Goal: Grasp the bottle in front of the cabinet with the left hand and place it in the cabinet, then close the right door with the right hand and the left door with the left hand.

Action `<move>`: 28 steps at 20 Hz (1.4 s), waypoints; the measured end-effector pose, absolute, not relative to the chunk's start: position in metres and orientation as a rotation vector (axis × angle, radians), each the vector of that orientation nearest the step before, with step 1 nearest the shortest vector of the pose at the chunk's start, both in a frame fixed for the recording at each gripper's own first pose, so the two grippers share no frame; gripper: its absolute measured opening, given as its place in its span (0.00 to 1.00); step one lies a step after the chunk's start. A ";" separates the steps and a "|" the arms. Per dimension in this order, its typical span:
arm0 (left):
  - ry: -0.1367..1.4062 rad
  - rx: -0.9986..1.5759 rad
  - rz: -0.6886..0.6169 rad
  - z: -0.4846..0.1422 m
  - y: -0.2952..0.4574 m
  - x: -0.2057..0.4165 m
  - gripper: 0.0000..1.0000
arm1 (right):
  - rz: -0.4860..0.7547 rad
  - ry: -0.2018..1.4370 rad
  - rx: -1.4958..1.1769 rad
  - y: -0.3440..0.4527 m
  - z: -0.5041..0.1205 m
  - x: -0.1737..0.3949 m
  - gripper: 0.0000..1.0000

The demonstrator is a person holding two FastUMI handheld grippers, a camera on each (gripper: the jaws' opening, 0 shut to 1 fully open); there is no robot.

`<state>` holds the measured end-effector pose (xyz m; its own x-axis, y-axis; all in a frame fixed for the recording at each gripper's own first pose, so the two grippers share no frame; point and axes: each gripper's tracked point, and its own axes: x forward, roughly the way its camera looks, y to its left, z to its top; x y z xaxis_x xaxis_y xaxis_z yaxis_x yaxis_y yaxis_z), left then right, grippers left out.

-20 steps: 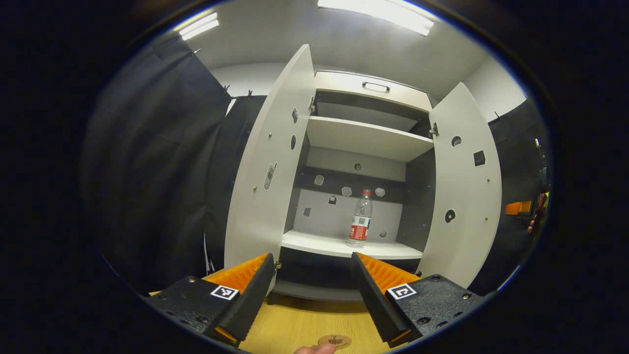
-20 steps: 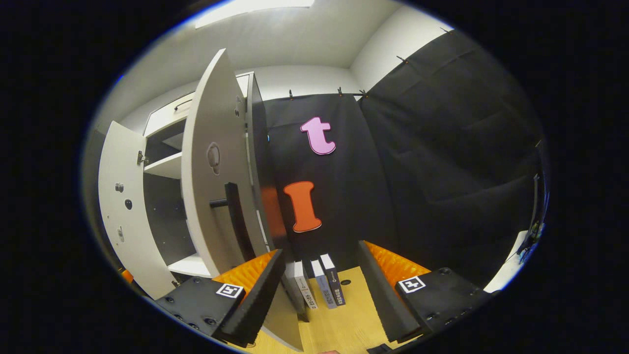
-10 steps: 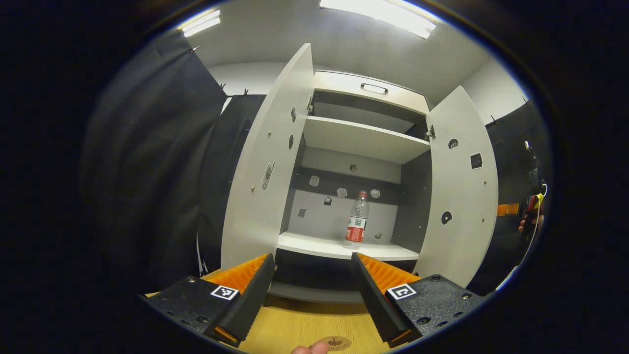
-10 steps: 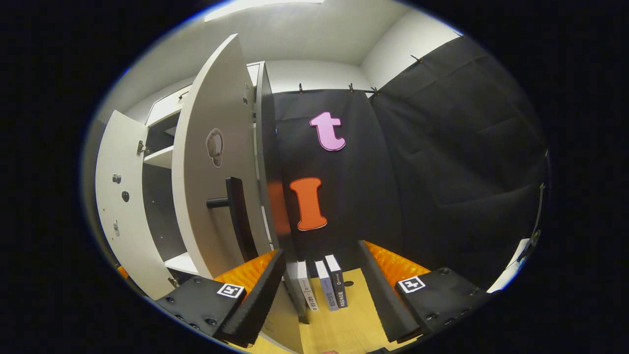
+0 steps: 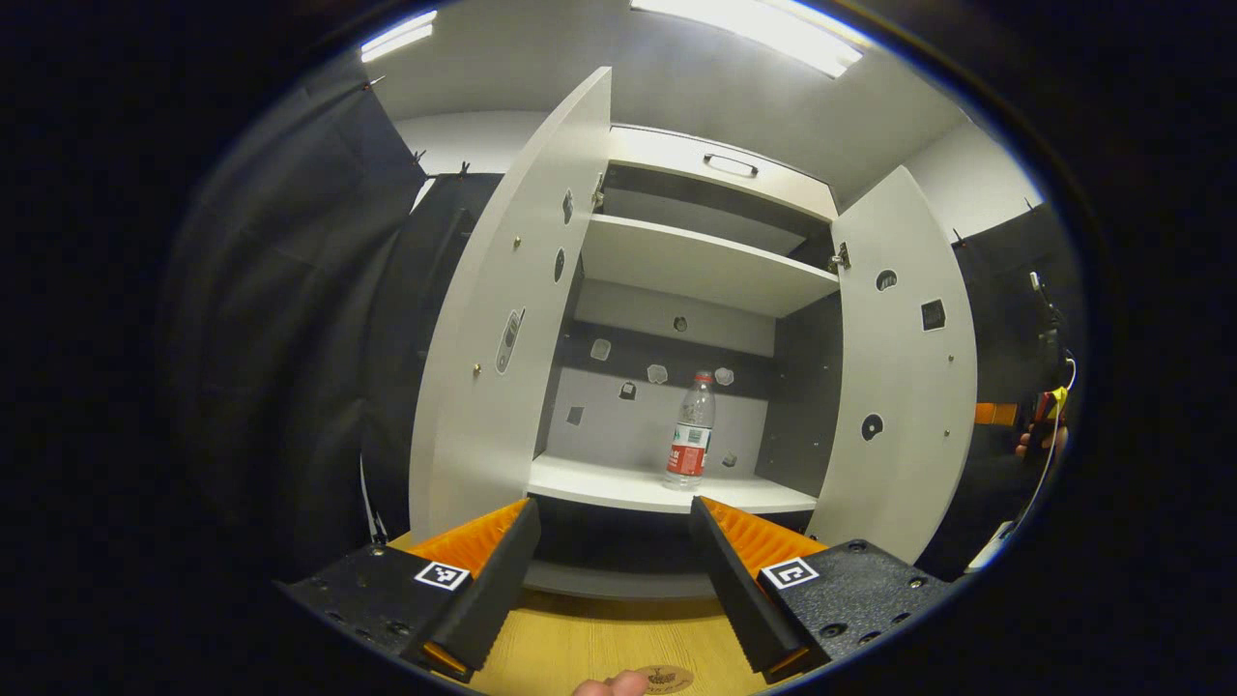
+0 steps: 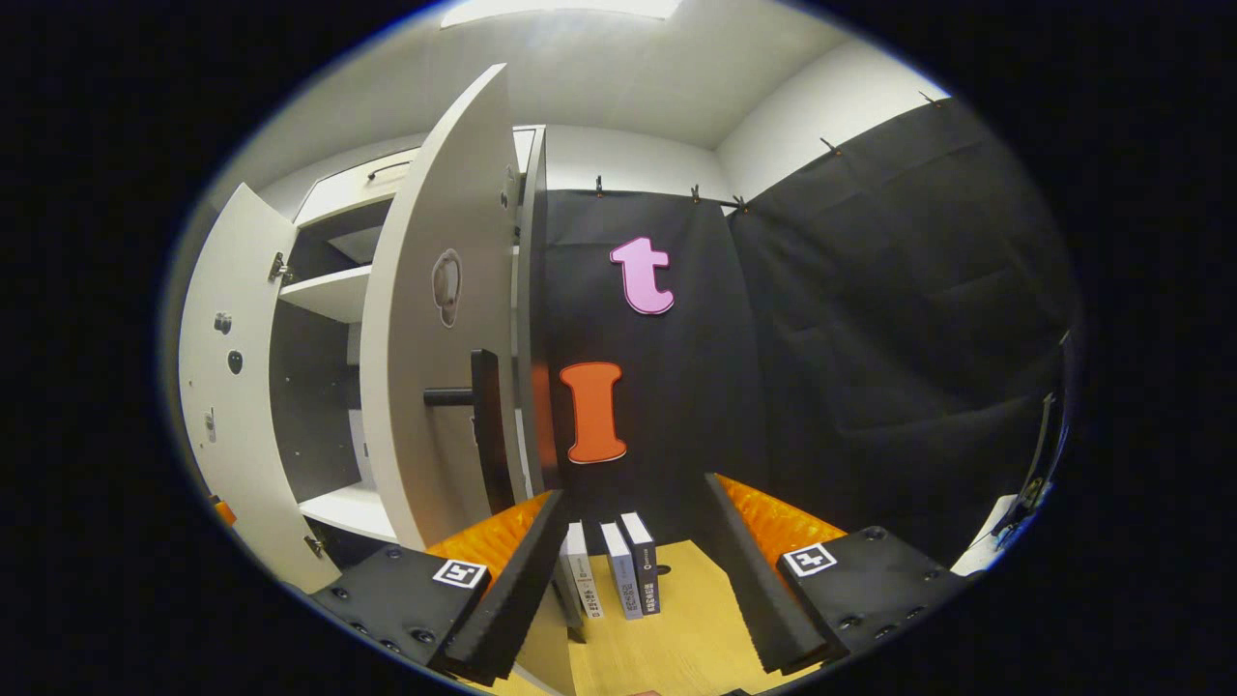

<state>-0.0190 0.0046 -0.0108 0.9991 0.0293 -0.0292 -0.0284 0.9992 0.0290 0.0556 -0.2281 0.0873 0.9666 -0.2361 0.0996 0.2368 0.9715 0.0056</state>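
A clear bottle point(image 5: 689, 432) with a red cap and red label stands upright on the lower shelf point(image 5: 618, 489) of the white cabinet, right of the shelf's middle. Both doors hang open: the left door point(image 5: 503, 319) and the right door point(image 5: 904, 367). My left gripper point(image 5: 611, 580) is open in front of the cabinet, well short of the shelf, with nothing between its fingers. In the right gripper view the right door point(image 6: 440, 319) stands edge-on just left of my open right gripper point(image 6: 628, 580), its dark bar handle point(image 6: 480, 420) facing me. The left door point(image 6: 227, 377) is farther left.
Three books point(image 6: 611, 578) stand upright on the wooden table point(image 6: 676, 638) beyond the right gripper's fingers, against the black cloth wall. An upper shelf point(image 5: 701, 271) and a top drawer with a handle point(image 5: 732, 164) sit above the bottle. A hand point(image 5: 1039, 440) holding a gripper shows at the far right.
The left gripper view has drifted slightly, so the cabinet sits a little lower left. The right gripper has shifted, bringing the right door and its handle closer to the view's centre. The bottle has not moved.
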 end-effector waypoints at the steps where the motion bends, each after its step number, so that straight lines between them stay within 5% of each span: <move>1: 0.032 0.021 0.026 -0.011 0.007 -0.015 0.94 | -0.239 -0.099 -0.008 -0.224 0.087 0.055 0.95; 12: 0.056 -0.031 -0.089 -0.020 0.014 0.019 0.95 | -0.201 -0.088 0.025 -0.139 0.074 0.057 0.95; 23: 0.038 -0.041 -0.135 -0.010 0.013 0.024 0.95 | -0.031 -0.064 0.009 -0.048 0.069 0.090 0.96; 24: 0.037 -0.029 -0.121 -0.010 0.016 0.023 0.94 | -0.009 -0.057 0.017 -0.041 0.068 0.095 0.85; 25: 0.039 -0.021 -0.111 -0.010 0.019 0.021 0.94 | 0.016 -0.048 0.022 -0.034 0.065 0.101 0.85; 28: 0.050 -0.009 -0.097 -0.013 0.021 0.017 0.97 | 0.063 -0.029 0.029 -0.024 0.061 0.120 1.00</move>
<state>0.0172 0.0213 -0.0129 0.9941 -0.0966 -0.0500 0.0961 0.9953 -0.0111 0.1201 -0.0240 0.0615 0.9976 0.0622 0.0300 -0.0630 0.9976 0.0283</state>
